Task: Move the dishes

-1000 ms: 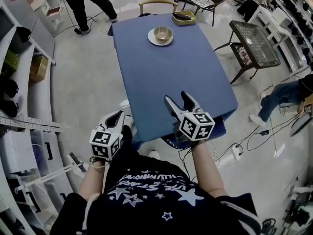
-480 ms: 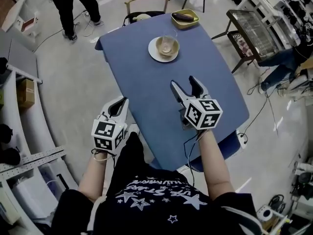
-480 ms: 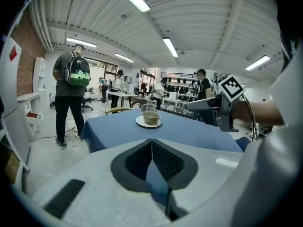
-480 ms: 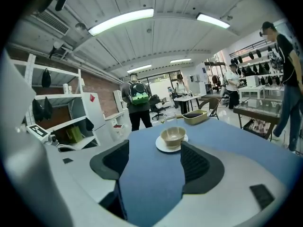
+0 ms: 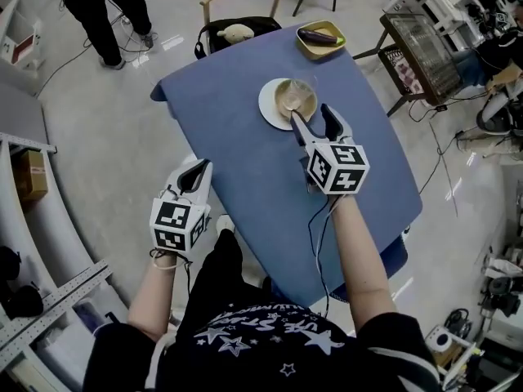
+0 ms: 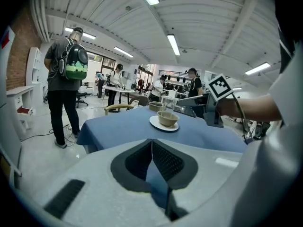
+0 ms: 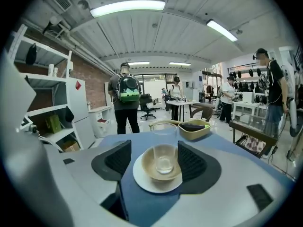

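1. Fingers (image 6: 166, 161) of the left gripper (image 6: 152, 144) pressed together, ribbed pads meeting, nothing between them. Held off the left edge of the table (image 5: 229, 162), above the floor.
2. Far left, beyond the table: a standing person (image 6: 64, 79) with a green backpack, back turned.
3. Toward the far end of the blue-clothed table: a white plate (image 5: 268, 111), a beige bowl (image 5: 285, 99) on it, a clear glass (image 5: 302, 91) upright inside the bowl.
4. Right gripper (image 5: 312, 119) over the table, fingers (image 7: 191, 162) spread wide and empty. Tips at the near rim of the plate, one on either side of the bowl. Bowl and glass framed between the pads in the right gripper view. Touching or not: cannot tell.
5. Further back and right, at the table's far corner: a yellow square dish (image 5: 320, 49) with a dark eggplant (image 5: 319, 35) in it, apart from the plate.
6. Right of the table, on the floor: a dark-framed side table (image 5: 417, 43).
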`<act>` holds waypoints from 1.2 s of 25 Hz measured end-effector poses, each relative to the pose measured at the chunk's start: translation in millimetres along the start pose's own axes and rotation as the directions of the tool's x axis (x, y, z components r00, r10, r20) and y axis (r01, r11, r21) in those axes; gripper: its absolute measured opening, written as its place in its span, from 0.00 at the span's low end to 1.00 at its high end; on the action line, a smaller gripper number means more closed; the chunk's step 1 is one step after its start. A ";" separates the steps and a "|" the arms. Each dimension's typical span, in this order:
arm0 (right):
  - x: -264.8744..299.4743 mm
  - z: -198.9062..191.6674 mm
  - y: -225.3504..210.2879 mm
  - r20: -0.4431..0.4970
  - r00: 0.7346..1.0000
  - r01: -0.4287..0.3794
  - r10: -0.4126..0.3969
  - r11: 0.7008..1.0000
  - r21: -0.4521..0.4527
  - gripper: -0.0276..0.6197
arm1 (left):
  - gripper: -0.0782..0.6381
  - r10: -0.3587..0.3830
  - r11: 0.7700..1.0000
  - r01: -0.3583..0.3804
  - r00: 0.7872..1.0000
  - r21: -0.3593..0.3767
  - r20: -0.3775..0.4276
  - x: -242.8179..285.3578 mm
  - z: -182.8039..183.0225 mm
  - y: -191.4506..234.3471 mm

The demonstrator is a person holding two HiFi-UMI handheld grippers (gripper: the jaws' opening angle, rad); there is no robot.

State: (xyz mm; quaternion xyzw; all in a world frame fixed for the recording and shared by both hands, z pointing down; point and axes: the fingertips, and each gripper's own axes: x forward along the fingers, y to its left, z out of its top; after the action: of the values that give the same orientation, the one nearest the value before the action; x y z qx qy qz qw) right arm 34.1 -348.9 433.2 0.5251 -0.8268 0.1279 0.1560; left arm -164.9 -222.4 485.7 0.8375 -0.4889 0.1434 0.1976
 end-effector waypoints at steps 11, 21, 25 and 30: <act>76.2 0.3 -18.1 -0.021 0.997 0.077 -0.078 0.996 -0.045 0.56 | 0.14 -0.087 0.996 0.087 0.996 0.000 -0.027 44.3 11.6 24.0; 88.9 8.1 -24.0 -0.010 0.997 0.078 -0.079 0.995 -0.057 0.48 | 0.14 -0.108 0.994 0.108 0.993 -0.006 -0.037 62.3 15.0 34.6; 86.2 18.7 -18.9 -0.024 0.999 0.033 -0.034 0.999 -0.039 0.47 | 0.14 -0.109 0.994 0.109 0.993 -0.017 -0.043 68.3 15.1 38.1; 78.9 58.3 -14.3 0.031 0.999 0.010 -0.007 0.996 -0.093 0.47 | 0.14 -0.108 0.994 0.108 0.994 -0.025 -0.025 79.0 22.6 42.3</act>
State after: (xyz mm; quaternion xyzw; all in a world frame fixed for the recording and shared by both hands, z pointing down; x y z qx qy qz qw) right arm 8.3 -442.1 411.2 0.5226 -0.8320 0.0806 0.1680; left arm -163.0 -312.0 508.1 0.8585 -0.4418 0.1377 0.2211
